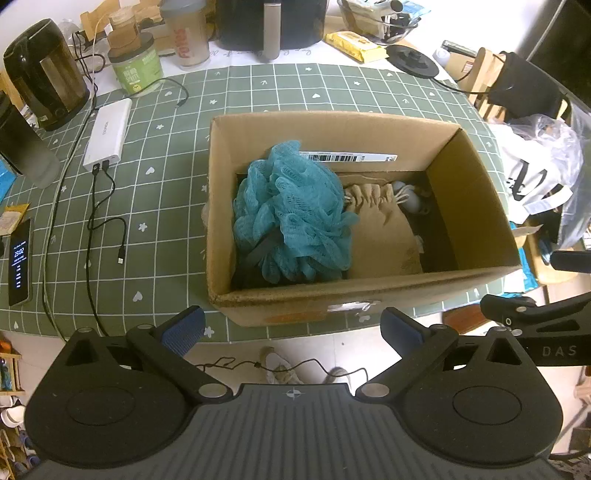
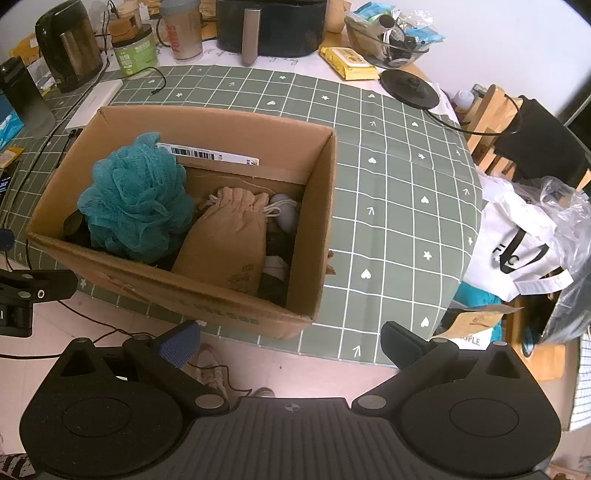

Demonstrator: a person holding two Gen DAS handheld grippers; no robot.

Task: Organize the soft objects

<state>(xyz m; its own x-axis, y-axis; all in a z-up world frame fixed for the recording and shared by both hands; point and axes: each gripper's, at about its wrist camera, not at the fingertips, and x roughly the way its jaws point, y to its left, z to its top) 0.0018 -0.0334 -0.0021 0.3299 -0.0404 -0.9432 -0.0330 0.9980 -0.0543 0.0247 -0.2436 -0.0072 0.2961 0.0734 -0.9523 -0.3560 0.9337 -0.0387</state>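
1. Black tongs, two sets: left gripper (image 1: 291, 326) and right gripper (image 2: 290, 343) both hang released, jaws spread wide, nothing between them, short of the table edge and clear of the box.
2. Cardboard box (image 1: 476, 173) sits open-topped on the near part of the green cloth (image 2: 388, 184). Its near wall stands between the grippers and the contents.
3. Contents: teal pouf (image 1: 291, 210) on the left side, piled high against the far wall; tan pouch (image 2: 229, 236) lying beside it and touching it; grey item (image 2: 286, 216) by the pouch mouth, too hidden to name; dark things beneath, unclear.
4. Task status, judged: the soft things in view on the table are already in the box and the cloth around it lies bare, so the job looks close to done. Possibly left: soft items in the white bag (image 2: 517, 251) off the right edge, partly hidden.
5. Surroundings, farther: power bank (image 1: 107, 133) with trailing cables, kettle (image 1: 44, 88), jar (image 2: 135, 51), fryer (image 2: 271, 26), yellow packet (image 2: 349, 62). None blocks the box.
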